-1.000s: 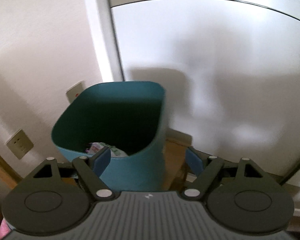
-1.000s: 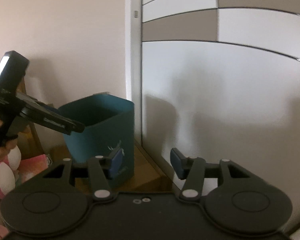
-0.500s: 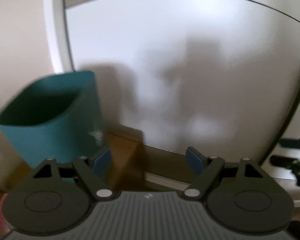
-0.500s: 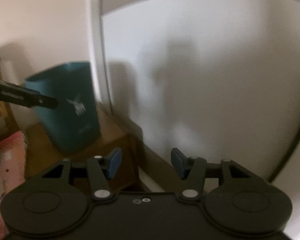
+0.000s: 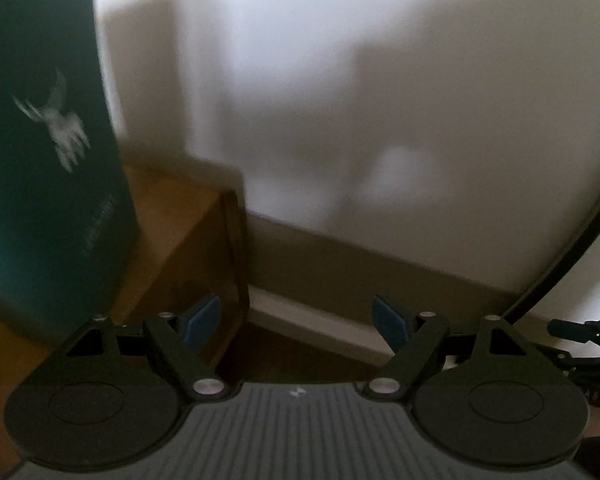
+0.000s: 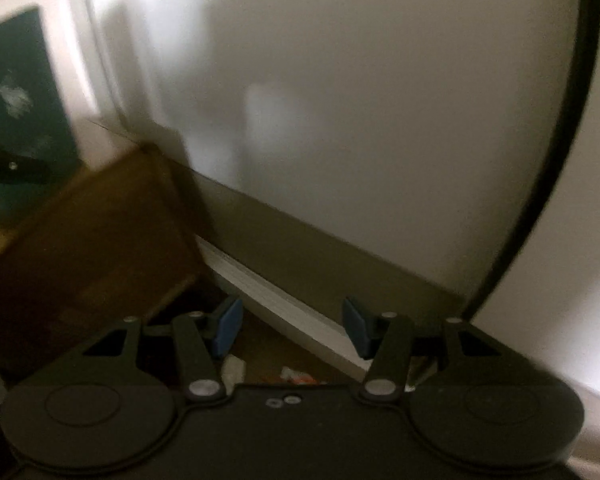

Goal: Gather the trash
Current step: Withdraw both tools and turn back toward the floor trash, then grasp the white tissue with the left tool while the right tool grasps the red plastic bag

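A dark teal trash bin [image 5: 40, 152] with a white bird mark stands on a low wooden stand [image 5: 180, 232] at the left; it also shows in the right wrist view [image 6: 16, 112]. My left gripper [image 5: 298, 322] is open and empty, to the right of the bin and below its rim. My right gripper [image 6: 292, 328] is open and empty, low over the floor. Small scraps of trash [image 6: 296, 376], white and orange, lie on the floor just below its fingers. Both views are blurred.
A large white sliding door [image 5: 380, 100] fills the background, with a dark bottom rail [image 6: 320, 256]. The wooden stand's corner [image 6: 100, 232] is close on the left. The right gripper's tip [image 5: 580, 330] shows at the far right of the left wrist view.
Both grippers have swung right and dropped lower. The bin has slid from centre to the left edge, its inside is out of sight, and floor scraps have come into the right wrist view.
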A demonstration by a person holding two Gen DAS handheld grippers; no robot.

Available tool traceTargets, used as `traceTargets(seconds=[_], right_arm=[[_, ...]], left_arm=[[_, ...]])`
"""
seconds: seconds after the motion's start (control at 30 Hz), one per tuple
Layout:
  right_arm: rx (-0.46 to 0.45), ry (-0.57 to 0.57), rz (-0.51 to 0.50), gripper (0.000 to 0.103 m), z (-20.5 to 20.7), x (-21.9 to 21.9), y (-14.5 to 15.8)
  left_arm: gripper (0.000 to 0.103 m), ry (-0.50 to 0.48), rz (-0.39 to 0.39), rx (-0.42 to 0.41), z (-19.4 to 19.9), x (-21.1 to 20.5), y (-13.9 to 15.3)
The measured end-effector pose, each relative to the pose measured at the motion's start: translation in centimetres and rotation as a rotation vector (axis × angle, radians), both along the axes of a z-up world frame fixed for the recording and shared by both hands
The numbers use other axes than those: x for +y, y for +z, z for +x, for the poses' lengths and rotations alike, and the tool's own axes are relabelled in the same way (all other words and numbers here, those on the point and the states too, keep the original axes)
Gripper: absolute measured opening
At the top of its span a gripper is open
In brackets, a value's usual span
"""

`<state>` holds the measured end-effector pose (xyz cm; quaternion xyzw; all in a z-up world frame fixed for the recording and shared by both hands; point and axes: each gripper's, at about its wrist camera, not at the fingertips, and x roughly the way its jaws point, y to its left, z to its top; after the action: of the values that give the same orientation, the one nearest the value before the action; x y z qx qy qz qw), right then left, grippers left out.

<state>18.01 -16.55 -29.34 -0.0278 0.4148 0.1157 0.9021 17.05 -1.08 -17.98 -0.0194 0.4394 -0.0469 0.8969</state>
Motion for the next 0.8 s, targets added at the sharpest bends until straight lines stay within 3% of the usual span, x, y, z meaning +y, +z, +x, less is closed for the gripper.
traceTargets(seconds=[0.3,0.37,0.6,0.8], right_arm=[[0.235,0.024,-0.084,0.055,3.3,-0.9,-12.8],[0.264,0.042,-0.103,0.055,4.3,-0.7,-15.2],[0.373,0.055,-0.136,0.055,6.5,-0.5,-23.0],[0.455,0.104,-0.209,0.055,7.0,-0.4,-28.8]], left_arm=[[0.083,0.03,-0.007,0.14,4.9,-0.4,-12.9],[0.083,0.036,0.021,0.166,5.7,-0.6,-15.9],[0.083,0.015,0.007,0.368,8.0,-1.3,-27.6],[0.083,-0.014,-0.051,0.52,8.8,-2.5,-35.6]])
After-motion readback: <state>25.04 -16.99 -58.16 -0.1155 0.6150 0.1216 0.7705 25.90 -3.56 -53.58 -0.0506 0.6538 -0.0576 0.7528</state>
